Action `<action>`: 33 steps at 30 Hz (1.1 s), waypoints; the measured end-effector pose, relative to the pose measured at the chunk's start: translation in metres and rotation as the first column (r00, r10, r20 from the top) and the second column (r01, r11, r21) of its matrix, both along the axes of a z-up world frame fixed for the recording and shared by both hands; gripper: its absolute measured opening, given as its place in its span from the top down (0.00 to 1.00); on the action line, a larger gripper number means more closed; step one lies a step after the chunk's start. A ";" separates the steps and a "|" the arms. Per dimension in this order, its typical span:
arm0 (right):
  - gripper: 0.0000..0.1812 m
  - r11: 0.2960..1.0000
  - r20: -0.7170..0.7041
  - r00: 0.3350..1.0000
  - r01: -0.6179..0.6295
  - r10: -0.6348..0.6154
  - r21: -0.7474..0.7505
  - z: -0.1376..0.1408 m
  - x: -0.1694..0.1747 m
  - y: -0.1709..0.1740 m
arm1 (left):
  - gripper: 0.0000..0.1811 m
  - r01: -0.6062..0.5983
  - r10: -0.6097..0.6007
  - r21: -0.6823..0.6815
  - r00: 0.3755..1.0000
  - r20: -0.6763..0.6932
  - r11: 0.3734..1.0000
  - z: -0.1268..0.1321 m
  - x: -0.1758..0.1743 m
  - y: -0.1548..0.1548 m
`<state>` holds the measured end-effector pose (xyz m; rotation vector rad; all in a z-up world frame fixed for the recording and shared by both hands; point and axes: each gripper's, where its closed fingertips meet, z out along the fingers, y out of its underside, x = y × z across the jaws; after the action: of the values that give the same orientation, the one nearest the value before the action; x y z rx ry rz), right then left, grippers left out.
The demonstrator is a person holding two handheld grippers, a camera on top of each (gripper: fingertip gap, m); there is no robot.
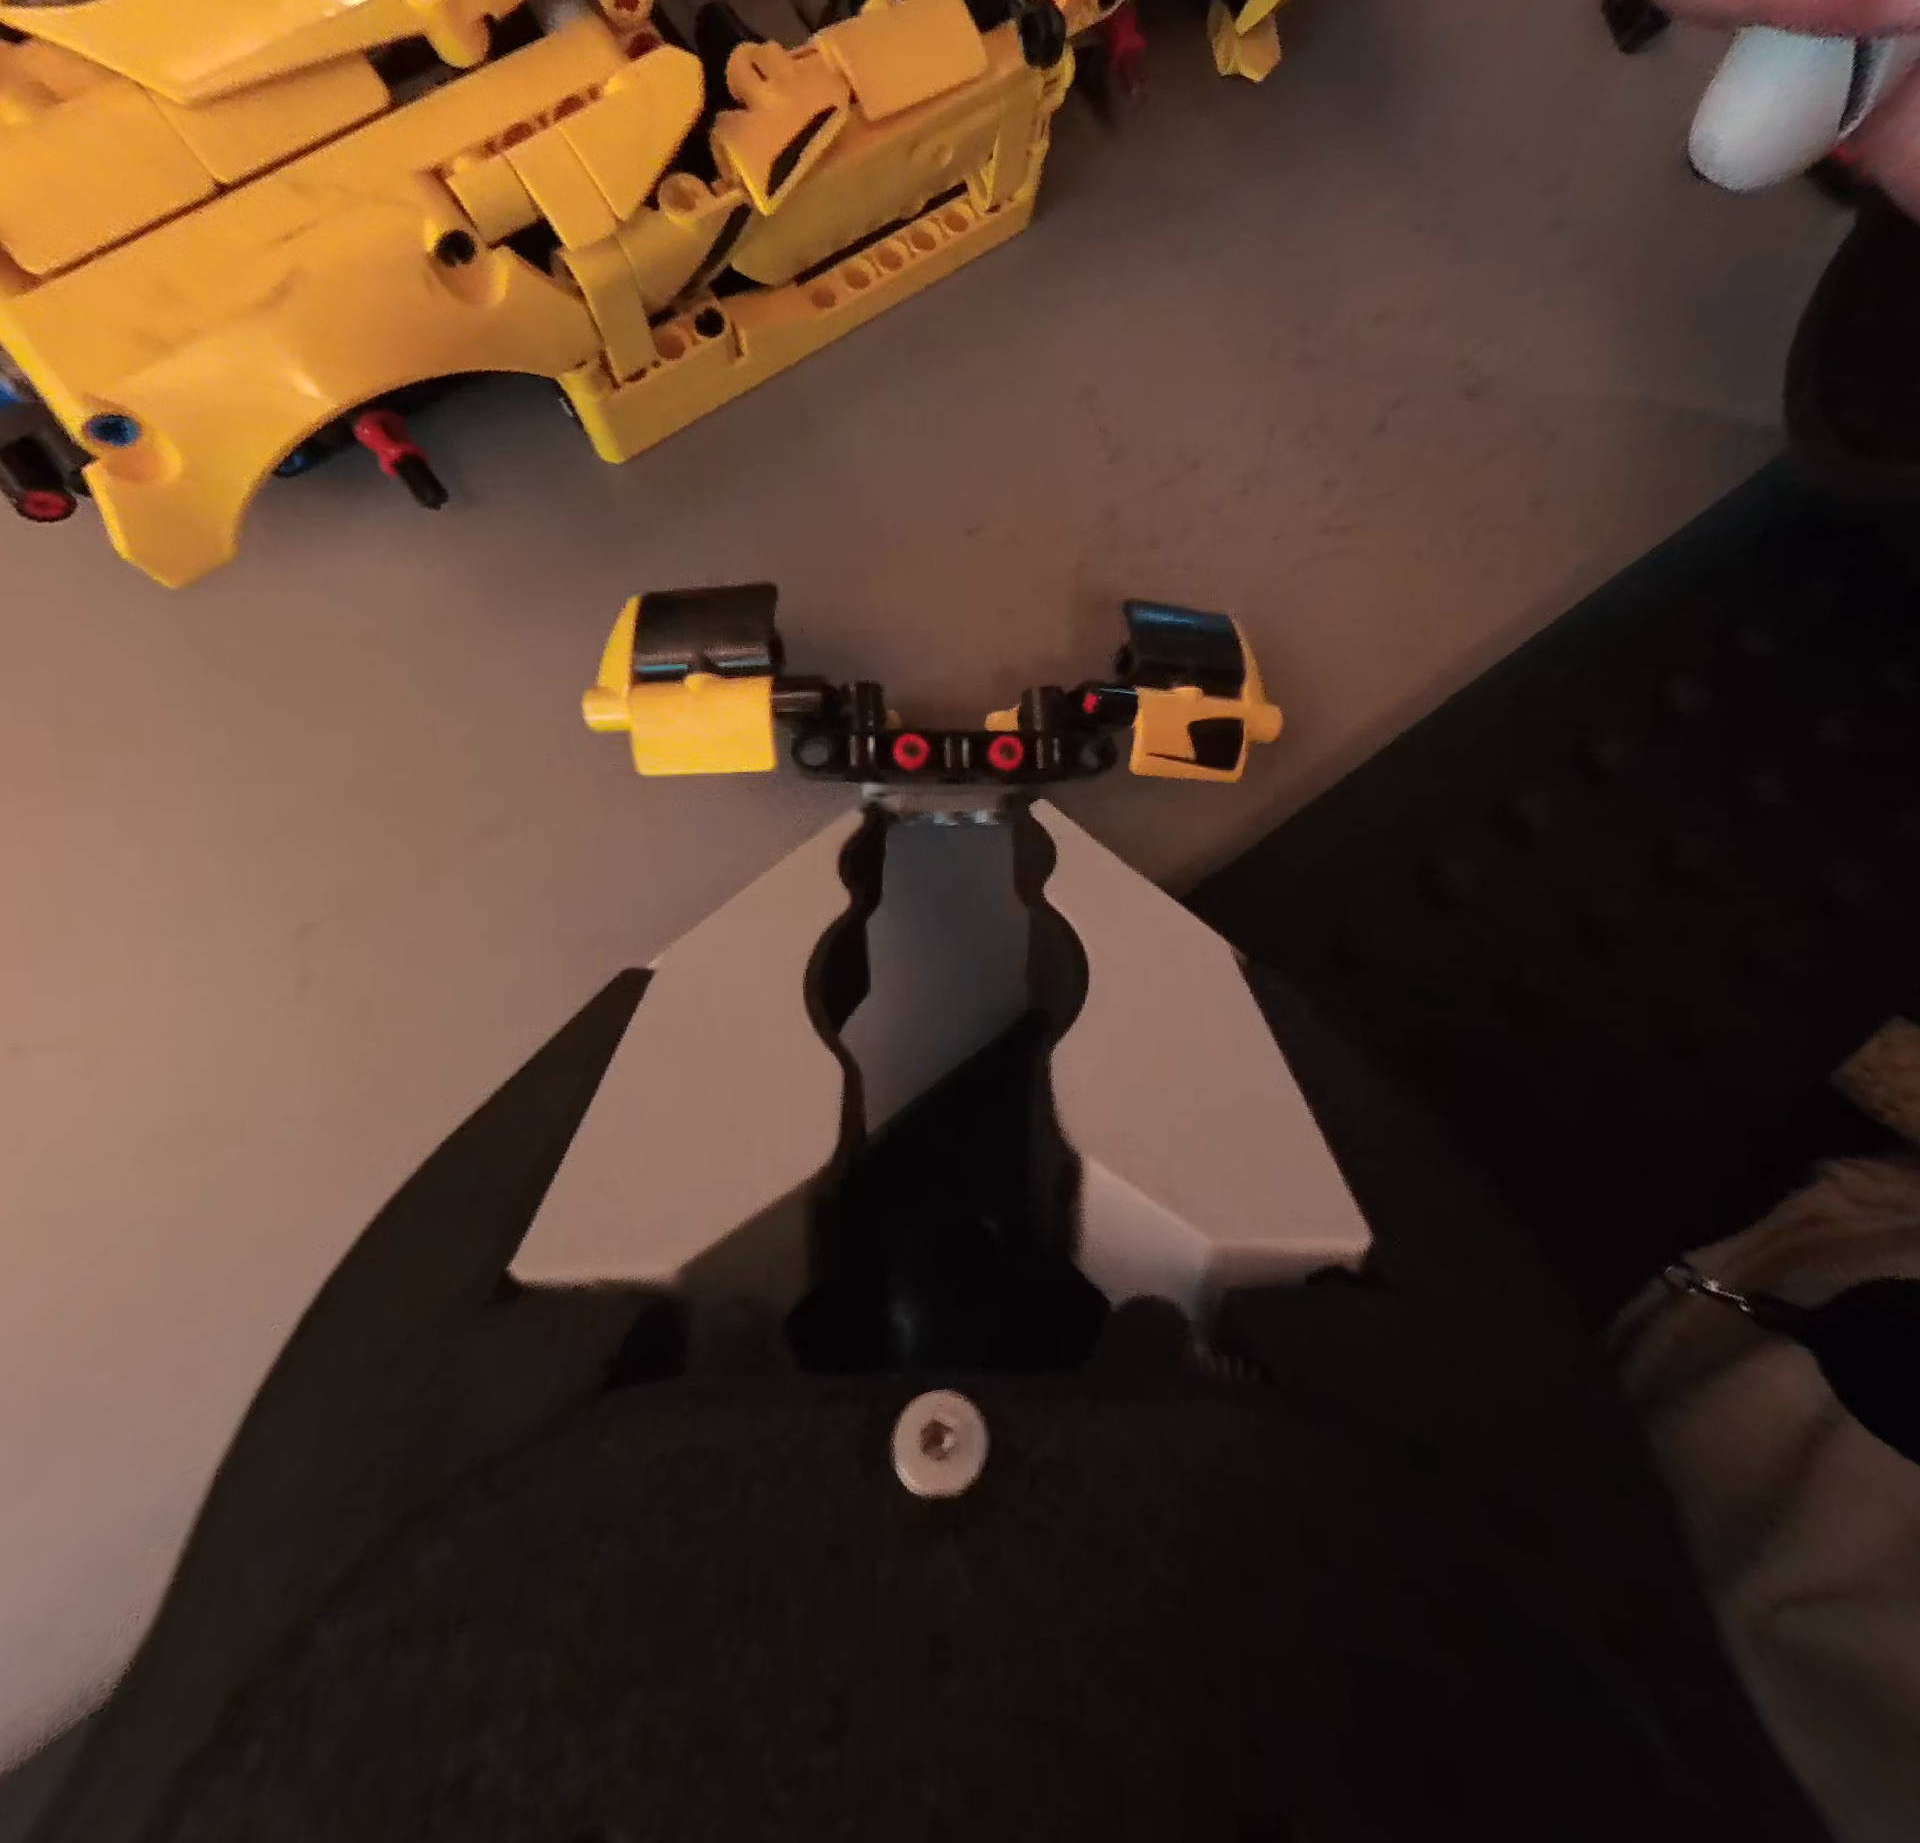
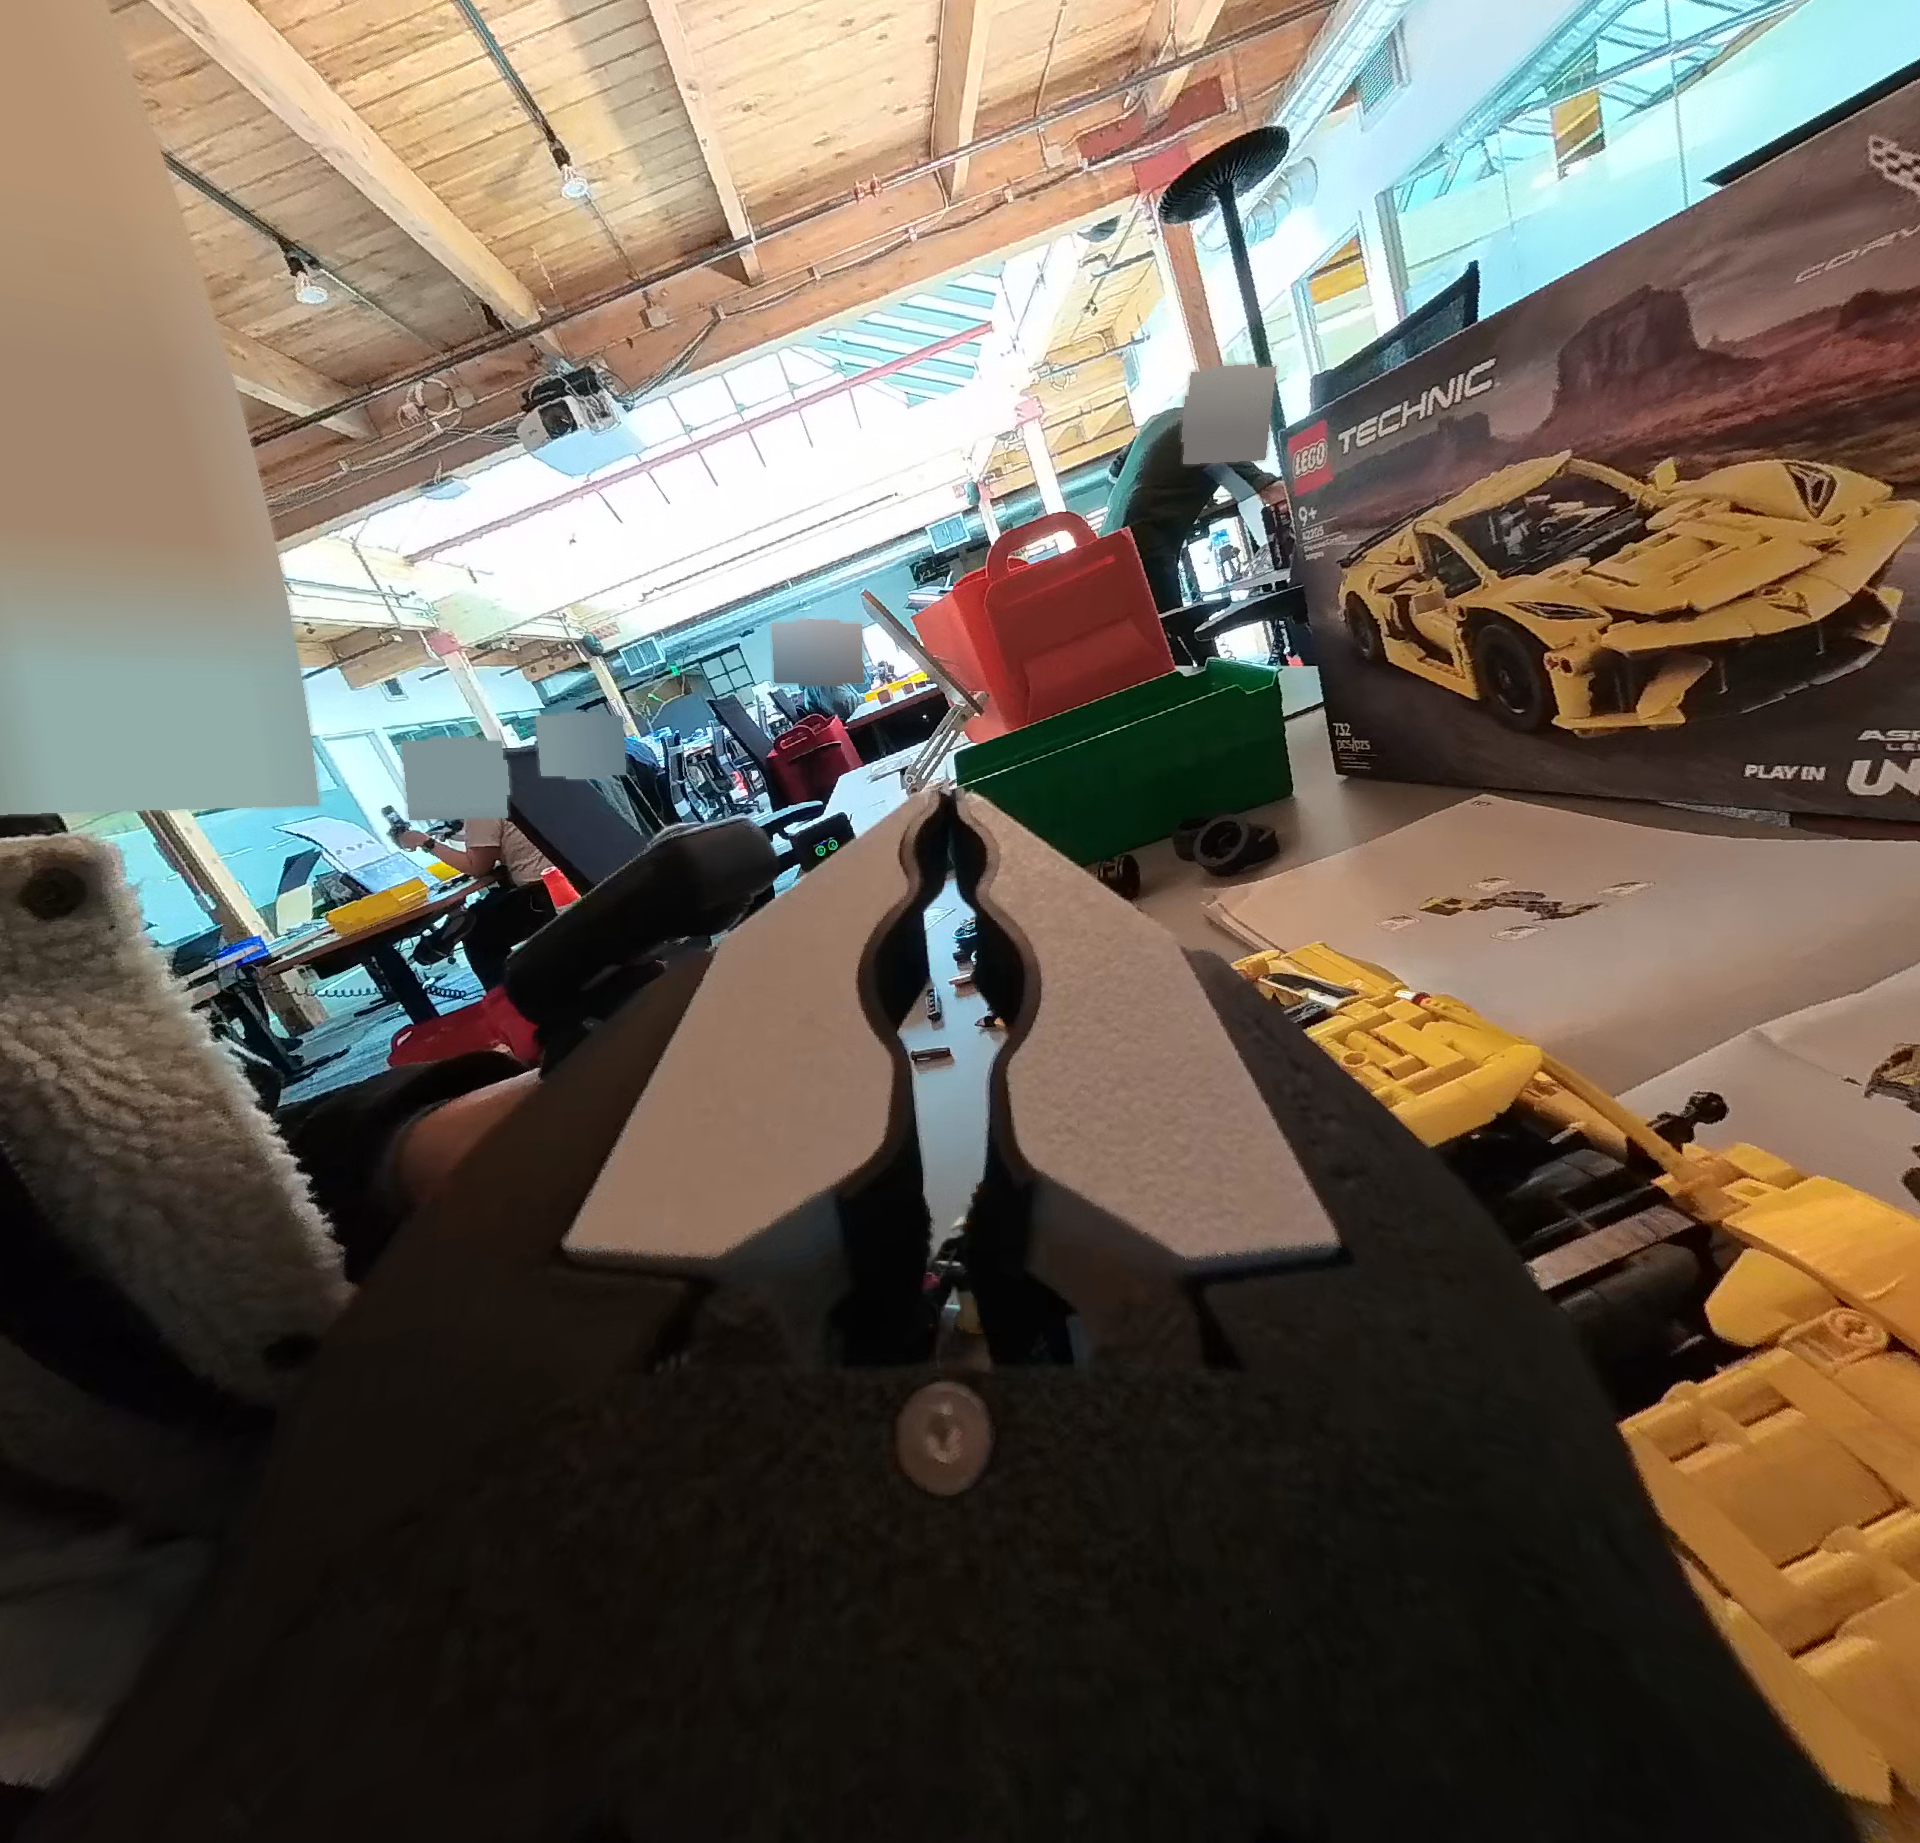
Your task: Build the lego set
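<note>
My left gripper (image 1: 943, 808) is shut on a small sub-assembly (image 1: 935, 723): a short black beam with two red pins and a yellow-and-black block at each end. It holds it by the black beam, over the grey table near its edge. The large yellow car body (image 1: 416, 235) lies on the table beyond it at the upper left, apart from the sub-assembly. My right gripper (image 2: 945, 811) is shut and empty, tilted up toward the room. The yellow car body (image 2: 1558, 1222) lies to its lower right in the right wrist view.
A person's hand (image 1: 1766, 27) is at the top right. The table edge (image 1: 1455, 702) runs diagonally, with dark floor beyond. The set's box (image 2: 1610, 567), a green bin (image 2: 1122, 754), a red bag (image 2: 1049, 630), black tyres (image 2: 1231, 843) and instruction pages (image 2: 1455, 920) are ahead. My right fingertips sit around 20 centimetres from my left ones.
</note>
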<state>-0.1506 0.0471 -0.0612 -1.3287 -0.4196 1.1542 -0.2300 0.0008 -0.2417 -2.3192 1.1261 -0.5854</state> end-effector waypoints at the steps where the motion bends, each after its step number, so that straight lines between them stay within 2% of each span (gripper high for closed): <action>1: 1.00 1.000 0.000 1.000 0.000 0.000 -0.002 0.000 0.000 0.000 | 0.87 0.000 0.000 -0.003 1.000 0.003 1.000 0.000 0.000 0.000; 6: 1.00 1.000 -0.003 1.000 -0.003 0.003 -0.007 -0.001 0.000 0.001 | 0.86 0.013 -0.013 0.010 1.000 0.007 1.000 0.002 -0.004 -0.002; 11: 1.00 1.000 -0.006 1.000 -0.007 0.007 -0.014 -0.001 0.000 0.001 | 0.75 0.055 -0.057 0.076 0.998 0.025 0.996 0.010 -0.010 -0.003; 13: 1.00 1.000 -0.008 1.000 -0.009 0.009 -0.018 -0.002 0.000 0.001 | 0.69 0.040 -0.048 0.080 0.994 0.093 0.996 0.019 -0.003 -0.004; 15: 1.00 1.000 -0.008 1.000 -0.010 0.010 -0.019 -0.002 0.000 0.001 | 0.68 0.007 -0.021 0.098 0.990 0.138 0.995 0.026 0.002 -0.001; 19: 1.00 1.000 -0.010 1.000 -0.011 0.011 -0.021 -0.002 0.001 0.001 | 0.64 -0.049 0.031 0.146 0.992 0.119 0.988 0.026 0.002 0.009; 22: 1.00 1.000 -0.012 1.000 -0.014 0.013 -0.024 -0.002 0.001 0.001 | 0.63 -0.139 0.130 0.067 0.984 0.122 0.988 0.021 -0.007 0.015; 24: 1.00 1.000 -0.016 1.000 -0.016 0.016 -0.027 -0.002 0.001 0.001 | 0.64 -0.221 0.221 -0.021 0.959 0.177 0.975 0.023 -0.013 0.022; 26: 1.00 0.999 -0.016 1.000 -0.019 0.018 -0.030 -0.003 0.000 0.001 | 0.64 -0.245 0.257 -0.080 0.936 0.242 0.966 0.029 -0.012 0.023; 28: 1.00 0.999 -0.016 1.000 -0.019 0.018 -0.031 -0.003 0.001 0.001 | 0.64 -0.224 0.241 -0.093 0.934 0.262 0.970 0.033 -0.008 0.018; 30: 1.00 0.999 -0.016 1.000 -0.017 0.017 -0.032 -0.003 0.001 0.002 | 0.65 -0.181 0.177 -0.003 0.958 0.227 0.983 0.036 -0.007 0.018; 33: 1.00 0.999 -0.020 1.000 -0.017 0.016 -0.032 -0.002 0.001 0.002 | 0.66 0.059 -0.090 0.215 0.987 0.133 0.975 0.047 -0.003 0.013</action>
<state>-0.1491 0.0486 -0.0635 -1.3430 -0.4001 1.1914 -0.2331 0.0134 -0.1945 -2.0299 1.1530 -0.6167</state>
